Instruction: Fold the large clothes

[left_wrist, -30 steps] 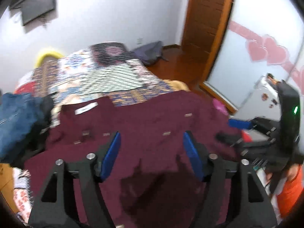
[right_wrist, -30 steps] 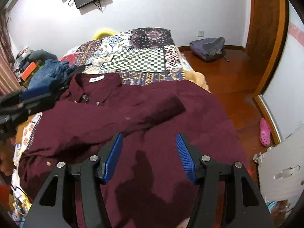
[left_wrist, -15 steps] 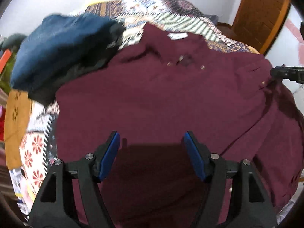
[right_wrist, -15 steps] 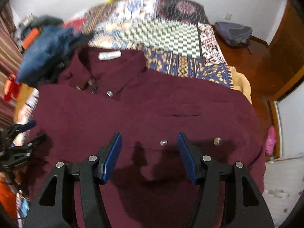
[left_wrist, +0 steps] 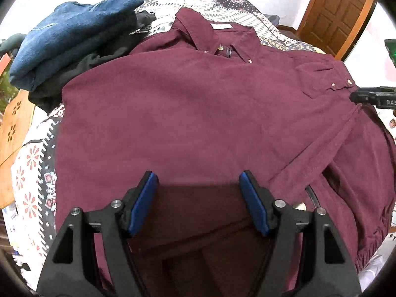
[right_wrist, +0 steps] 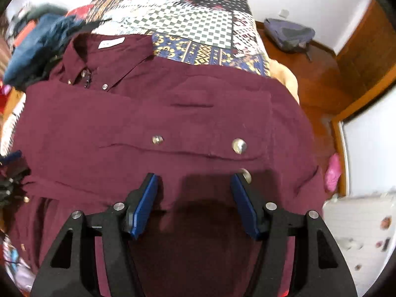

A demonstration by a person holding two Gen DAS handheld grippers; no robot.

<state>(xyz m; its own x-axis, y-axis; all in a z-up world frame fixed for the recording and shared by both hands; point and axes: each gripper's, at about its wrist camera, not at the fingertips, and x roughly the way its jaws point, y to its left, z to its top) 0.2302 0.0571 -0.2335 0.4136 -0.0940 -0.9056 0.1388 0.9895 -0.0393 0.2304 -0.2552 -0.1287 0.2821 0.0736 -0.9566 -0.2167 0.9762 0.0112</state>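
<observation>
A large maroon button-up shirt (left_wrist: 198,113) lies spread front-up on a patchwork bedspread, collar at the far end. It also shows in the right wrist view (right_wrist: 158,113), with chest pocket and metal snaps. My left gripper (left_wrist: 199,185) is open and empty, just above the shirt's near left part. My right gripper (right_wrist: 195,185) is open and empty, low over the shirt below the pocket flap. The tip of the right gripper shows at the right edge of the left wrist view (left_wrist: 371,97).
A pile of blue denim and black clothes (left_wrist: 71,39) lies at the shirt's far left. The patchwork bedspread (right_wrist: 198,22) extends beyond the collar. A backpack (right_wrist: 288,34) lies on the wooden floor by the wall. A pink slipper (right_wrist: 333,173) lies at the right.
Both grippers have dropped closer to the shirt and tilted down onto it. The sleeve that lay across the front a second ago now lies flat. Both stay open.
</observation>
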